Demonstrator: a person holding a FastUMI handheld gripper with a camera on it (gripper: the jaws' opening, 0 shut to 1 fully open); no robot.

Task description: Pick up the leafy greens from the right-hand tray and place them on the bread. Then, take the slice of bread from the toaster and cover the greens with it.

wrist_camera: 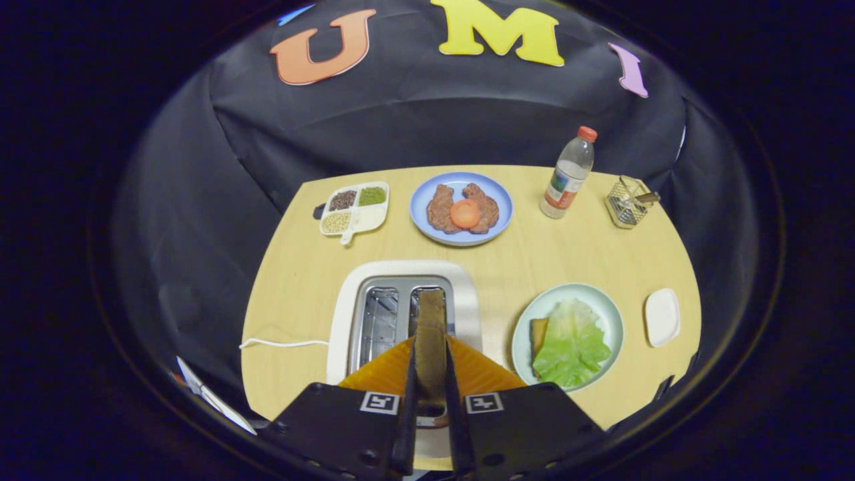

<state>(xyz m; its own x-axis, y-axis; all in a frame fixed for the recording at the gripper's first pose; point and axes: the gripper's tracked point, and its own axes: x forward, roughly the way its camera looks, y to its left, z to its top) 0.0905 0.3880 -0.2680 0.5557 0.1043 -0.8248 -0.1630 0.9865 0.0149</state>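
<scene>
Second half of the task in hand, by the look of it: leafy greens [572, 342] already lying on bread [538, 334] in the pale green plate [615, 319] near the right edge of the worktop [294, 267], so the covering slice now being taken.

White toaster [404, 277] standing at the near edge, left of that plate, cord [284, 344] trailing off to the left edge.

Fingers [431, 374] drawn narrow, gripping an upright slice of bread [431, 334] edge-on, directly above the toaster's right slot; whether quite clear of the slot, cannot tell.

Next move likely calling for a lift straight up, a carry rightward over the plate, then a tilt to lay the slice flat on the greens.

Pointing forward and down over the toaster, held level.

At the far edge: blue plate [421, 200] of meat, divided tray [379, 217], bottle [568, 175], small wire basket [626, 202].
</scene>
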